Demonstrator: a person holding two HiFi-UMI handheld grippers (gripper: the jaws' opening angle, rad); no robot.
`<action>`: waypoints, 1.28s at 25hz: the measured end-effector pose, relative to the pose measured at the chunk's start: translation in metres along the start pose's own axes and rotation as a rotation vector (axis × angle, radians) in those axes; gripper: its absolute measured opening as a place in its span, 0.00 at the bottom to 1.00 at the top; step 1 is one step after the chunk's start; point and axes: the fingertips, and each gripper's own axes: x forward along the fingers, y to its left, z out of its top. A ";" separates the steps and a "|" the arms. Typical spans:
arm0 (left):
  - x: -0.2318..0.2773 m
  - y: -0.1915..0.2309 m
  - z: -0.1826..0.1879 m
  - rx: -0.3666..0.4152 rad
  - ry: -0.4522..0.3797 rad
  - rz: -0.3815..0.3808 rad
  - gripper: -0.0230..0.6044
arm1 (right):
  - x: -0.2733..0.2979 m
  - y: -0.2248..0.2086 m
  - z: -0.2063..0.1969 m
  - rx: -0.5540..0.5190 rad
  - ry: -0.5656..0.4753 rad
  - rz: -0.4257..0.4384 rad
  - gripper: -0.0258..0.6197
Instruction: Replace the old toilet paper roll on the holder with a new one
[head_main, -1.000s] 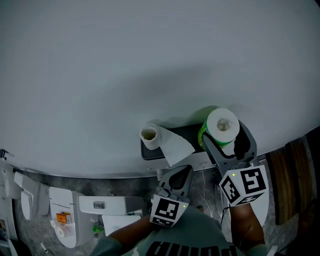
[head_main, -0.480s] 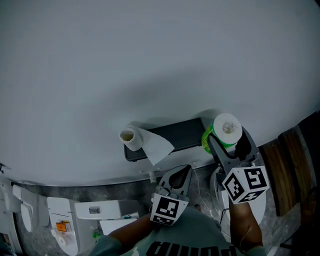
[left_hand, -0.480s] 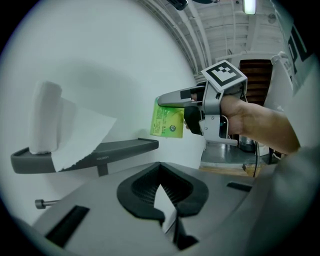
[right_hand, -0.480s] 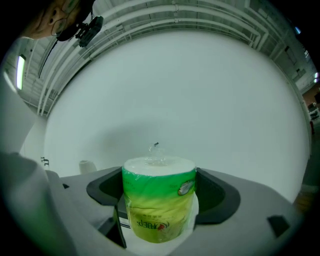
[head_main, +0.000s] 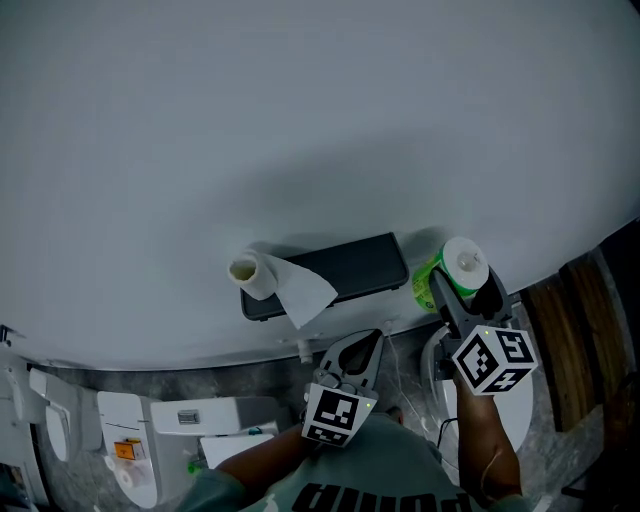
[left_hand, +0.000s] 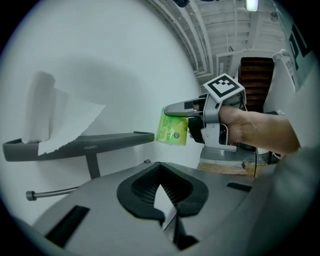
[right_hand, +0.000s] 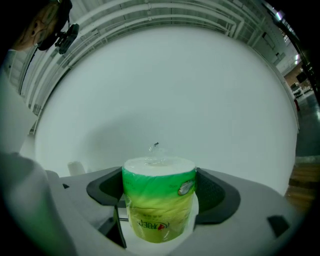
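Note:
A dark wall-mounted holder shelf (head_main: 335, 268) carries the old roll (head_main: 248, 274), nearly bare core, at its left end, with a loose sheet (head_main: 308, 291) hanging down. The new roll (head_main: 458, 264), wrapped in green plastic, stands just off the shelf's right end, and my right gripper (head_main: 463, 286) is shut on it. The right gripper view has the roll (right_hand: 159, 205) upright between the black pads. My left gripper (head_main: 352, 362) hangs below the shelf, shut and empty. In the left gripper view, the shelf (left_hand: 90, 143), old roll (left_hand: 40, 105) and green roll (left_hand: 172, 129) lie ahead.
A plain white wall (head_main: 300, 120) fills the upper view. A metal rod (left_hand: 50, 192) juts out under the shelf. A white toilet and fixtures (head_main: 130, 425) sit at lower left. A wooden panel (head_main: 575, 345) stands at the right, with a white basin (head_main: 440, 365) beside my right hand.
My right gripper has carried the green roll from the shelf's right end to a spot clear of it on the right. The left gripper stays below the shelf.

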 end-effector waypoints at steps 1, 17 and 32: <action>0.000 0.001 -0.002 0.000 0.005 0.005 0.04 | 0.001 -0.003 -0.004 0.013 0.005 -0.003 0.70; -0.007 0.032 -0.016 -0.010 0.054 0.077 0.04 | 0.039 -0.031 -0.066 0.458 0.059 -0.002 0.70; -0.019 0.054 -0.025 -0.014 0.072 0.113 0.04 | 0.056 -0.039 -0.100 0.808 0.013 -0.003 0.70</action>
